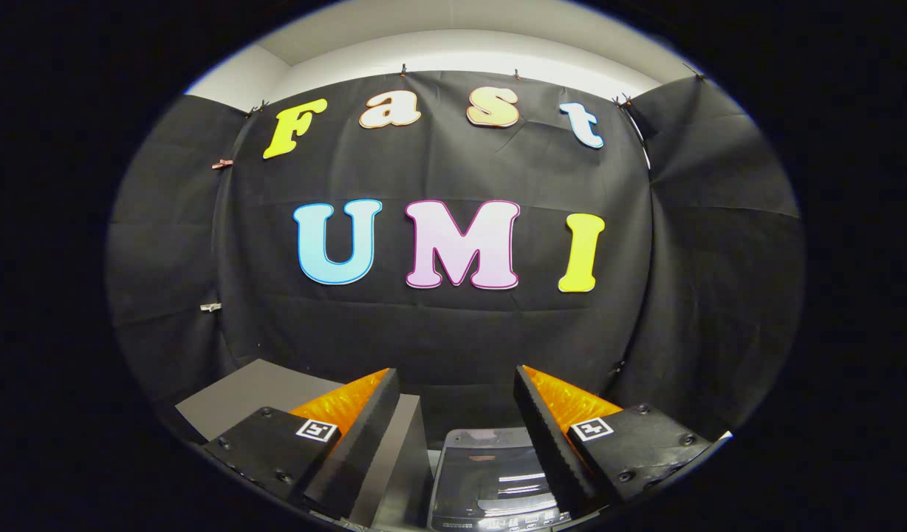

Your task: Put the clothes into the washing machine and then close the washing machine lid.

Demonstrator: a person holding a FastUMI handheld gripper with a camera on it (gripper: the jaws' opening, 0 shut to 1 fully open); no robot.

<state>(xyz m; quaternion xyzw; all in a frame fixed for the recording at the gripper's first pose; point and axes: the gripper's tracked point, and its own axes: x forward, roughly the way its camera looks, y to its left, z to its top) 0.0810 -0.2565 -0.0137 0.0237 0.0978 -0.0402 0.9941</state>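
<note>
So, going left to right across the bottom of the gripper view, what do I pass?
Grey box top → left finger of the open gripper → washing machine with its dark glossy lid, seen in the gap between the fingers → right finger.

No readable text; gripper [453, 414] markers [317, 430] bear only patterns.

The washing machine [490, 480] shows just its glossy dark lid between the spread fingers [549, 436] of the gripper [453, 384]; its body and front drop out of view. The right finger overlaps the lid's edge. A grey surface [254, 391], perhaps a box, sits partly behind the left finger.
</note>
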